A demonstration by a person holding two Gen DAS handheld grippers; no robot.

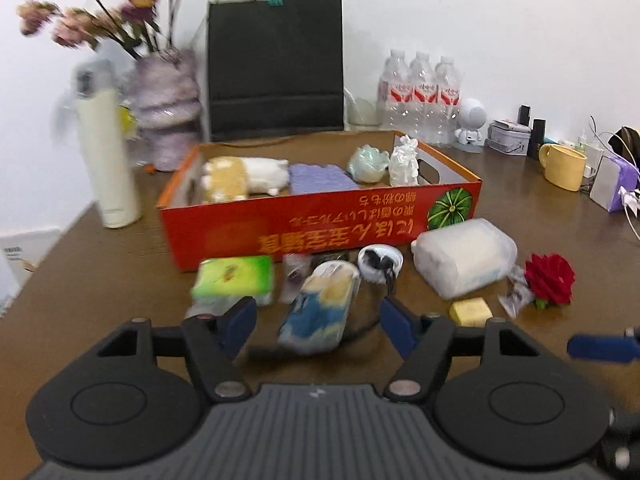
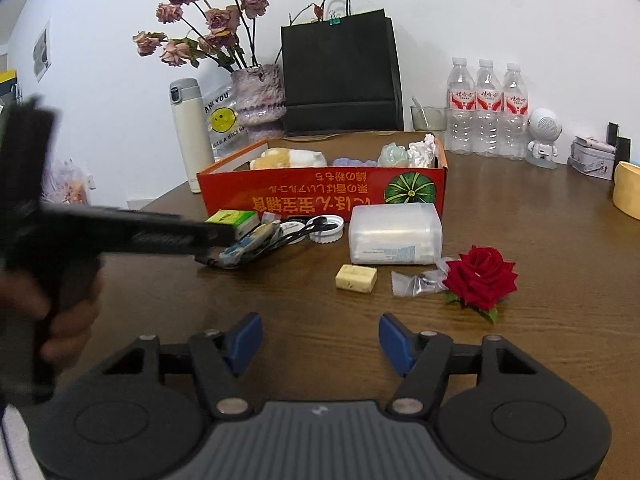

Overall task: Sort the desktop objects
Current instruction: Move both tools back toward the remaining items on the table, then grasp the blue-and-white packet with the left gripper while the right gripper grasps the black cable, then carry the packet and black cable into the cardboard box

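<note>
left tool (image 1: 318, 322) spread, blue-yellow packet (image 1: 320, 308) blurred

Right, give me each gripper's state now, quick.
Left gripper: open, holding nothing, blue-and-yellow packet between its fingers.
Right gripper: open, empty, over the table.

the light is bright and even, perhaps from above, with soft shadows only. the left wrist view is blurred by motion, strongest at the dried flowers (image 1: 100, 12). the right wrist view is sharper. both bend strongly near the edges, with dark corners.
</note>
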